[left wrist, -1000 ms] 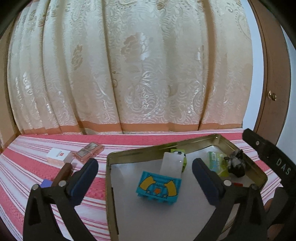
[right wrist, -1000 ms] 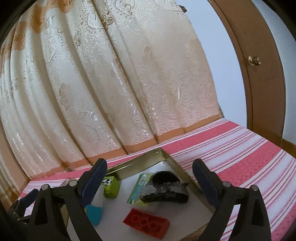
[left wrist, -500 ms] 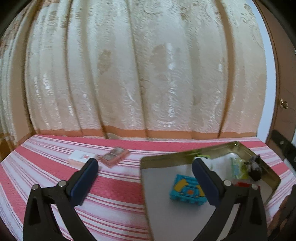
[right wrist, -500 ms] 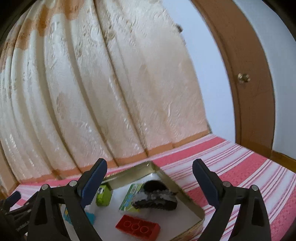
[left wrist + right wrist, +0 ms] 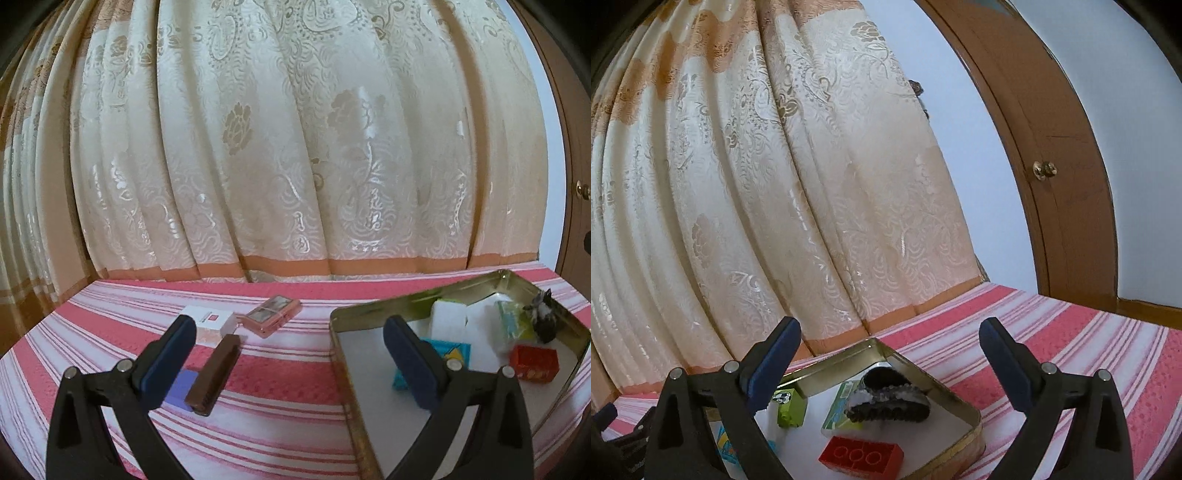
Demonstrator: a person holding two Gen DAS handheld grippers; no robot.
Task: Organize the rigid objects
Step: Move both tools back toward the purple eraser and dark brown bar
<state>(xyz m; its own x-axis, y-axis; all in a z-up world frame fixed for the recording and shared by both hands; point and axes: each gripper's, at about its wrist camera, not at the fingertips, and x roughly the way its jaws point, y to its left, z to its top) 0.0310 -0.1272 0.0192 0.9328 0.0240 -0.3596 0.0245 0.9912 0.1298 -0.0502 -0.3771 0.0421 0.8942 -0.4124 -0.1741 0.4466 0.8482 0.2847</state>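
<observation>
The left gripper (image 5: 291, 354) hung over the striped pink cloth (image 5: 280, 384) with its fingers wide apart, nothing between them. Just inside its left finger lay a brown bar (image 5: 214, 373), resting partly on a small blue block (image 5: 183, 384). Farther off sat a white box (image 5: 212, 323) and, just right of it, a pink case (image 5: 271, 317), near each other and close to the cream curtain (image 5: 295, 147).

To the right stood the gold-rimmed tin tray (image 5: 341, 354), and it was busy in there: a teal-and-yellow block (image 5: 448, 350) near the left gripper's right finger, a white piece (image 5: 448, 317) beyond it, a red brick (image 5: 533, 363) at the near right, a green packet (image 5: 511, 319) and a dark hair clip (image 5: 545, 317) at the far right corner.

The right gripper (image 5: 888, 365) hovered above that same tray (image 5: 955, 395), fingers spread and empty. Below it lay the red brick (image 5: 860, 458), the hair clip (image 5: 886, 397), the green packet (image 5: 840, 413) tucked under the clip, and a lime green block (image 5: 790, 406) to the left. A brown door frame (image 5: 1063, 184) stood at the right.
</observation>
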